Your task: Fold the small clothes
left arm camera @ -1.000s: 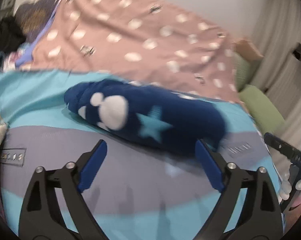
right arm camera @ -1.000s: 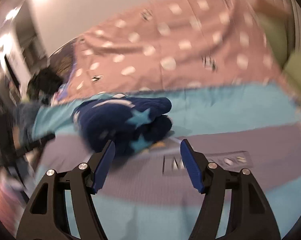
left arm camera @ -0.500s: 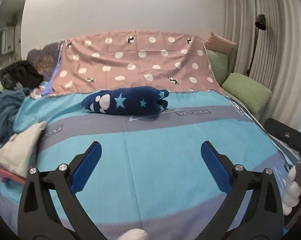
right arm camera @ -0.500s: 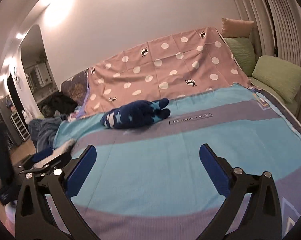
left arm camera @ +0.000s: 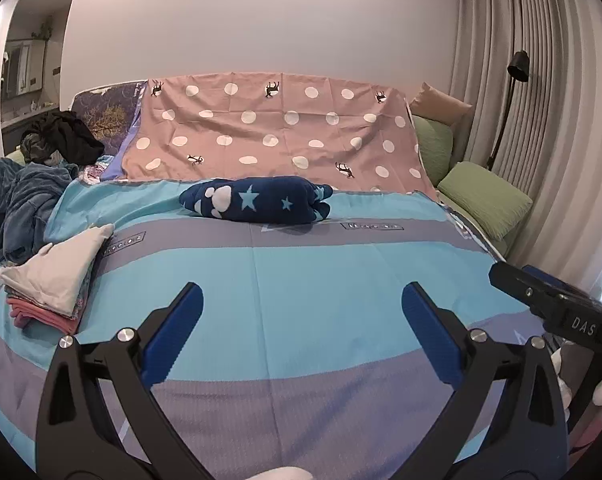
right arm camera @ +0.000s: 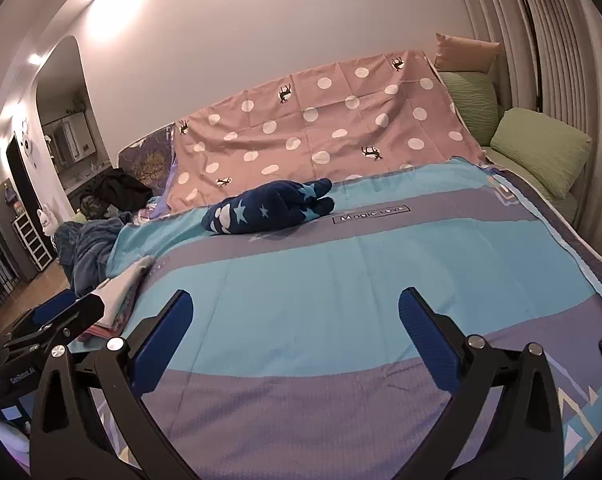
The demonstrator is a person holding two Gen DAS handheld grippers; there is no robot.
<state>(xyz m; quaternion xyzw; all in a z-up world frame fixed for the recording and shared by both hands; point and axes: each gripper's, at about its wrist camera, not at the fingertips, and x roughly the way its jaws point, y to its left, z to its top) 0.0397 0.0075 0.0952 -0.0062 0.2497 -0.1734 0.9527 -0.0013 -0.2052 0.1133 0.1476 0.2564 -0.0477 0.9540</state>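
Note:
A folded dark-blue fleece garment with light-blue stars and a white paw print lies at the far side of the blue and grey striped sheet; it also shows in the right wrist view. My left gripper is open and empty, held well back from it above the near part of the bed. My right gripper is open and empty, also well back. A stack of folded clothes with a cream piece on top sits at the left edge of the bed, and shows in the right wrist view.
A pink polka-dot sheet covers the backrest behind the garment. Unfolded dark clothes are heaped at the far left. Green cushions lie at the right, with a floor lamp and curtains behind them. The right gripper's body shows at the left view's right edge.
Both grippers have pulled far back from the folded blue garment, which stays at the far side of the bed. The jaws have opened wider.

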